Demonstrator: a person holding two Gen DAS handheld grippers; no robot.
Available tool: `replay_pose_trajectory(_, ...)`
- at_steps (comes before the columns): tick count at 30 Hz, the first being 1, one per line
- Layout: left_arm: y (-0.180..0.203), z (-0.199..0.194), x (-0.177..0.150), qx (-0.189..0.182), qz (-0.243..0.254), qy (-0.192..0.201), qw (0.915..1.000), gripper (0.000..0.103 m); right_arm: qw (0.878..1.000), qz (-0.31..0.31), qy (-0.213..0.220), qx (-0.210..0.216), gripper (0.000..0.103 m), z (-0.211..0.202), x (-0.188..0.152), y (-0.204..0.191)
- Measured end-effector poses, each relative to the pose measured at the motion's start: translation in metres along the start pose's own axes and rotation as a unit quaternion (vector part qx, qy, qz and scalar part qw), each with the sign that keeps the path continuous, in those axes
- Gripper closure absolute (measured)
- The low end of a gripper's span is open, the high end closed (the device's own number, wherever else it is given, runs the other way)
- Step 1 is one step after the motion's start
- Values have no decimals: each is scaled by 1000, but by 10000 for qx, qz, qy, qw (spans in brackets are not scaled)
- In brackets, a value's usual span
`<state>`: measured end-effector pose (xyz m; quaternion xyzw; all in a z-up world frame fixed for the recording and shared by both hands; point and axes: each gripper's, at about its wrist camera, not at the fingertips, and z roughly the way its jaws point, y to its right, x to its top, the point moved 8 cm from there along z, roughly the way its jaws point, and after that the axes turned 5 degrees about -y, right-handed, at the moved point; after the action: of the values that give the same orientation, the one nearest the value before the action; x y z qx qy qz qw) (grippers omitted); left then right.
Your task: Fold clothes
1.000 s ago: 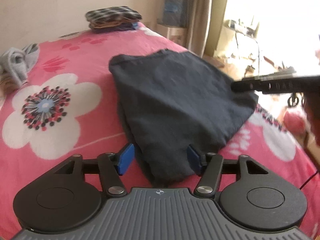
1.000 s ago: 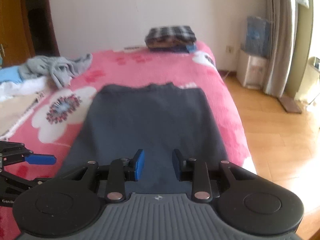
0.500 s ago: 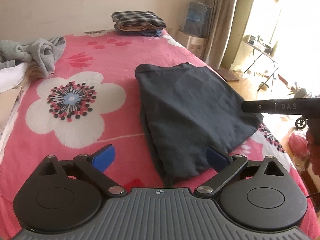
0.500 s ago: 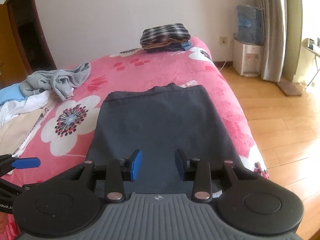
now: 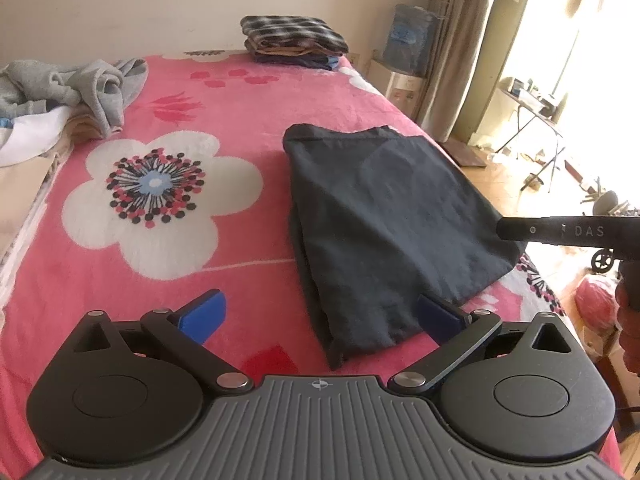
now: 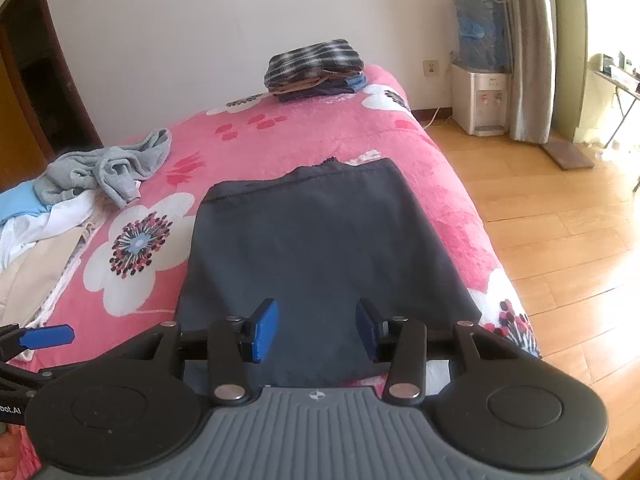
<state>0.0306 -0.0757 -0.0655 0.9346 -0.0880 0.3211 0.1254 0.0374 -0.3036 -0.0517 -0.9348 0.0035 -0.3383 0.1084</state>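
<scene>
The left tool (image 5: 318,316) has just opened wide and the right tool (image 6: 316,330) partway, both holding nothing, letting the dark cloth (image 6: 320,248) in front lie flat on the bed (image 5: 240,112).

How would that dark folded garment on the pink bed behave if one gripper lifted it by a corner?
The dark garment would probably droop and come unfolded: it is thin cloth lying in loose layers. It looks light. On the fuzzy bedspread, a push would likely bunch it rather than slide it.

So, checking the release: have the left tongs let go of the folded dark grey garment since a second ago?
Yes. The left tongs have just been opening; both pads now stand clear of the folded dark grey garment.
</scene>
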Motion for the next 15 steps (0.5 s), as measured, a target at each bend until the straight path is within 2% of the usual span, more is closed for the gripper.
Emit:
replay_pose_trajectory(10,-8,11,-7,369,-67,-258,9990,0,9999,-58,-125,-83,44,4,-4,-3)
replay_pose_trajectory(15,-13,17,-10,570,-127,-428,9974,0,9996,-195,-116,-189,44,6,-5,-5)
